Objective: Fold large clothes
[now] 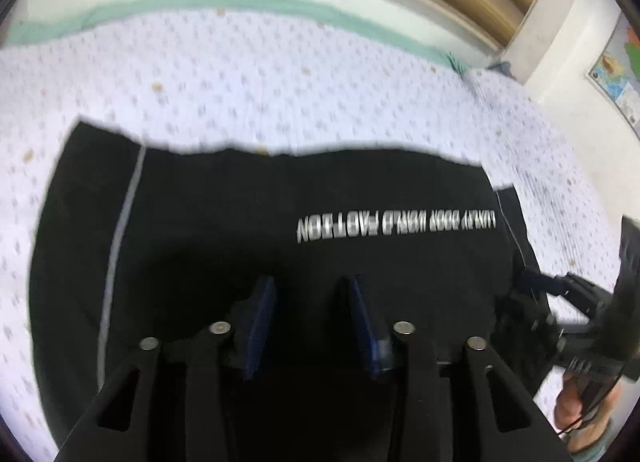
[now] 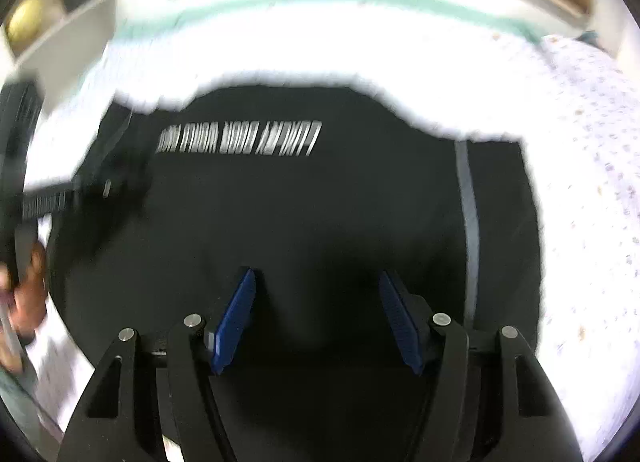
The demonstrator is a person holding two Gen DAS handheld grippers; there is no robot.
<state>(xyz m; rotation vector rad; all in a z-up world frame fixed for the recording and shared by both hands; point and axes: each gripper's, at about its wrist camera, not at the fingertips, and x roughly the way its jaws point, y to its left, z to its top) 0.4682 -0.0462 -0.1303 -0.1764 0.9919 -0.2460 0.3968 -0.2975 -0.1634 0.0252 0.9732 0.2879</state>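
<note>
Room: white walls, a wood headboard far off, a map poster (image 1: 616, 70) on the right wall, and a shelf (image 2: 60, 22) at the far left.
Bed: the bed sheet (image 1: 240, 74) is white with small dots. It has a green edge (image 1: 240, 8) at the far side.
Clothes: the black garment (image 1: 280, 222) lies flat on the bed, near both cameras. It looks partly folded already, but I can't be sure.
Marks on it: white letters (image 1: 396, 224) run across the cloth, upside down from here. A thin grey stripe (image 1: 120, 238) runs down one side.
Far edge: the far edge of the cloth is wavy, not straight.
Left gripper: the left gripper (image 1: 310, 322) is just above the near part of the cloth. Its blue fingers (image 1: 260, 326) are apart, with nothing between them.
Right gripper: the right gripper (image 2: 320, 318) is also over the near part. Its fingers (image 2: 236, 318) are wide apart and hold nothing.
Blur: both pictures are smeared, so the hands seem to be moving.
Step now: I think it is time to grab the near edge.
How to do it well: put one gripper near each near corner, well apart. Pinch only the layers you want to flip. Lift both sides together, carry them to the far edge, and lay them down flat.
Watch out: a crooked lift could bunch up the cloth.
</note>
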